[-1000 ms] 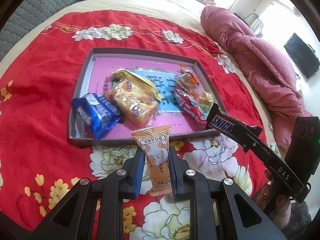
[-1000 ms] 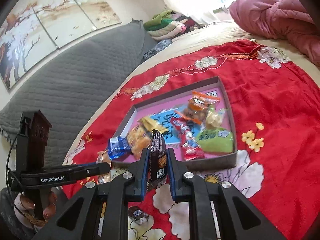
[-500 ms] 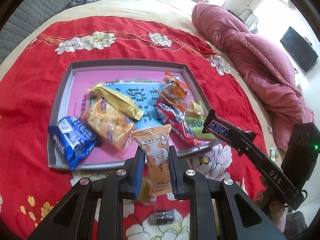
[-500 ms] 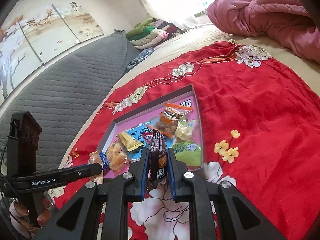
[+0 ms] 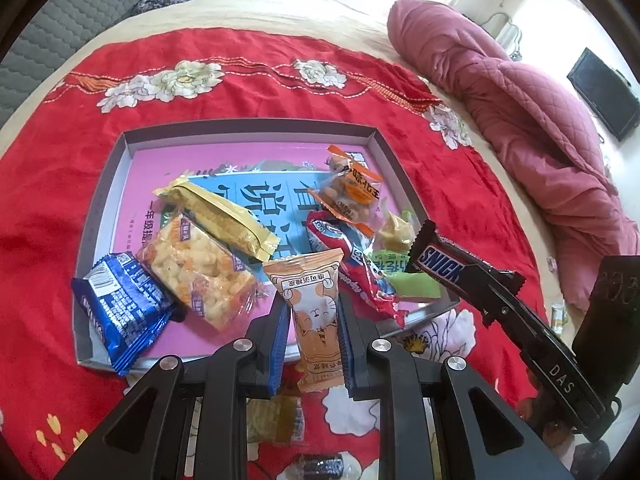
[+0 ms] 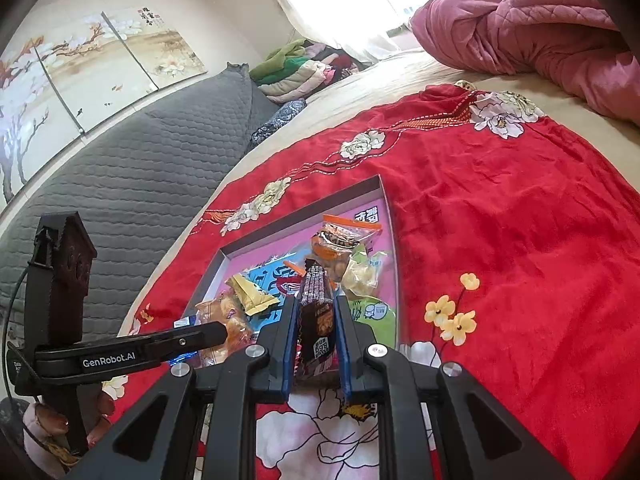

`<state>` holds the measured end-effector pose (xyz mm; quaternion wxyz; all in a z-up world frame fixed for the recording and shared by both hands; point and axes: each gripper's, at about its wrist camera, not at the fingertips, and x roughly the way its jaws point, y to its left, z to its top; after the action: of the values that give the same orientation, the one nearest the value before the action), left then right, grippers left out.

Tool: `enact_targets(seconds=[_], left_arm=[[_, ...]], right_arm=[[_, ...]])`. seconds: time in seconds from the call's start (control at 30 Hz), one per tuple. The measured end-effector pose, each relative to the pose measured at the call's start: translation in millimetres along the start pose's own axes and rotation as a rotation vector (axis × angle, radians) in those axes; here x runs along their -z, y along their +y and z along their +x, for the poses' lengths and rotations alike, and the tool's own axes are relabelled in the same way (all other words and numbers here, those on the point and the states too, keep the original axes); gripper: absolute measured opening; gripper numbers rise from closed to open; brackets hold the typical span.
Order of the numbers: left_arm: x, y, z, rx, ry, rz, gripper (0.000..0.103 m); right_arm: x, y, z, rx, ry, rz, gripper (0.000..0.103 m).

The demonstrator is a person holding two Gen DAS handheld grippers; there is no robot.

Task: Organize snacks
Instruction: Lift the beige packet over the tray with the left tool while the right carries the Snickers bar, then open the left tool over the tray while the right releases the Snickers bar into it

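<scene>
Snacks lie in a shallow grey tray (image 5: 244,126) with a pink printed floor, set on a red flowered cloth (image 5: 60,184) spread over a bed. Left wrist view: the left gripper (image 5: 314,330) holds its fingers (image 5: 280,340) pinched on an orange cat-print packet (image 5: 314,312), upright over the tray's near edge. Inside the tray: a blue biscuit pack (image 5: 120,312) at the near left corner, a clear rice-cracker pack (image 5: 200,276) beside it, a gold wafer bar (image 5: 222,216) overlapping that, an orange-striped nut bag (image 5: 352,196) at the right, with a red wrapper (image 5: 360,272) and a green packet (image 5: 408,280) nearer. Two small packets (image 5: 276,420) lie on the cloth below the fingers. The right gripper (image 6: 316,332) pinches a Snickers bar (image 5: 440,264) edge-on, above the tray's near right corner. Right wrist view: the bar's dark wrapper sits upright between the blue-padded fingers (image 6: 290,336). A pink quilt (image 6: 540,32) is heaped at the far side of the bed.
</scene>
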<state>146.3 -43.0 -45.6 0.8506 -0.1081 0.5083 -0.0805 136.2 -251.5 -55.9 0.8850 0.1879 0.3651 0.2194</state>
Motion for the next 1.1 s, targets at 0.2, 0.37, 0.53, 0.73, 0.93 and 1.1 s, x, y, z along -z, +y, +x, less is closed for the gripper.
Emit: enact_targets(seconds=[0.2, 0.37, 0.53, 0.73, 0.93, 1.1], left_arm=[[-6, 1, 6, -0.014, -0.007, -0.011, 0.023], [-9, -1, 10, -0.03, -0.011, 0.004, 0.023], [-9, -6, 18, -0.042, -0.001, 0.021, 0.023], [-8, -12, 27, -0.053, 0.016, 0.045, 0.023], [-6, -14, 33, -0.062, 0.032, 0.055, 0.023], [-5, -13, 37, -0.066, 0.041, 0.054, 0.023]], right_arm=[[-1, -1, 8, -0.005, 0.006, -0.002, 0.018], [-1, 1, 13, -0.02, 0.013, -0.009, 0.018], [-1, 1, 17, -0.022, 0.015, -0.007, 0.018], [-2, -4, 23, 0.0, 0.018, -0.006, 0.018], [1, -5, 33, 0.027, 0.045, -0.021, 0.018], [4, -3, 37, 0.043, 0.054, -0.046, 0.018]])
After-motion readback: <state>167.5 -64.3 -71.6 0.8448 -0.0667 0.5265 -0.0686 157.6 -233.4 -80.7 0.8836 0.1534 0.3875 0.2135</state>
